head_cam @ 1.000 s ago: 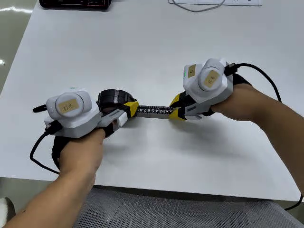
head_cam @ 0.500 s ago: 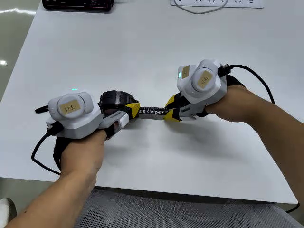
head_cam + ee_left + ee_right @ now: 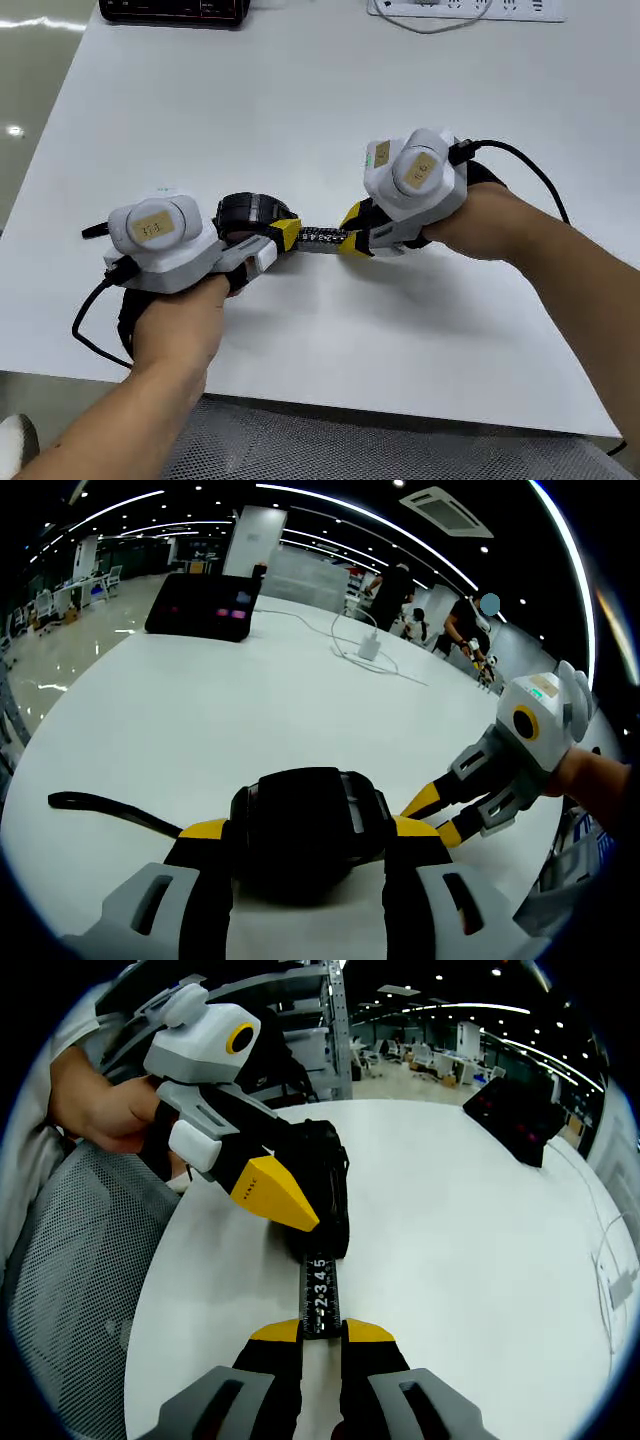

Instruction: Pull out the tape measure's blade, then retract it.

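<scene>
Tape measure (image 3: 250, 215), black round case, sits on the white table (image 3: 300, 100) toward the near left edge. Its blade (image 3: 320, 1295) is out only a short way, running right from the case mouth, numbers 2-5 readable in the right gripper view. Left gripper (image 3: 270, 243) has its yellow-tipped jaws clamped on the case from either side, pinning it in place. Right gripper (image 3: 352, 233) has its jaws pinched shut on the blade's free end, just beside the left one's tips, w/ blade approx. level above the tabletop. W/ so little blade showing, this is prob. either the very start of the pull-out or the tail end of the retract; can't say which from here. If pulling: right gripper needs to draw away rightward, straight along the blade line, left staying firm on the case. If retracting: ease the end in slowly so it doesn't snap back. Dark device (image 3: 175, 10) and a white cable (image 3: 430, 20) lie at the far edge, well apart.
</scene>
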Available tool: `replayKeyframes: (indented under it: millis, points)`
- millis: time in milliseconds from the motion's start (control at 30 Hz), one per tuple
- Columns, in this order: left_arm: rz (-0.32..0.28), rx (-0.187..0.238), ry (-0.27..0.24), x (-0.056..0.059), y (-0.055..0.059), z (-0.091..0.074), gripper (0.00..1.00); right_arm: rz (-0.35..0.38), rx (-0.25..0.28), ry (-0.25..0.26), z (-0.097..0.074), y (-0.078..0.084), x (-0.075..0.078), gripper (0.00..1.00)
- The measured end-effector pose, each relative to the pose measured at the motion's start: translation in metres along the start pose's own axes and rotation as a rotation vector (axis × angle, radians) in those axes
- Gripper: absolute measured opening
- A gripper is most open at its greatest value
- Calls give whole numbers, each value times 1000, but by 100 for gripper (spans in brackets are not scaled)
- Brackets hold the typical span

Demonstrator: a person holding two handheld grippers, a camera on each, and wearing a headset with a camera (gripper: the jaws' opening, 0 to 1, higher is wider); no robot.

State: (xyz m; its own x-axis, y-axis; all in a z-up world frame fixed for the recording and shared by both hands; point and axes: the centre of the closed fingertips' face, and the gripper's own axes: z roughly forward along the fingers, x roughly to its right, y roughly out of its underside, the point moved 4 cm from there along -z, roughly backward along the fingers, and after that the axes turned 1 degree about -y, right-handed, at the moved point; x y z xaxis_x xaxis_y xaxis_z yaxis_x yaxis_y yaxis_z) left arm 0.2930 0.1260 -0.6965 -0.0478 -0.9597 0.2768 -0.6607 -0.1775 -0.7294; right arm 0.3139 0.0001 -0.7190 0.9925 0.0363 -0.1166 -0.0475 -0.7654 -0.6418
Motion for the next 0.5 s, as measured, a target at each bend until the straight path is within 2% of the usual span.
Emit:
replayKeyframes:
  millis: [500]
  points:
    - [-8, 0, 6, -1, 0, 1, 56, 0, 22, 3, 11, -12, 0, 10]
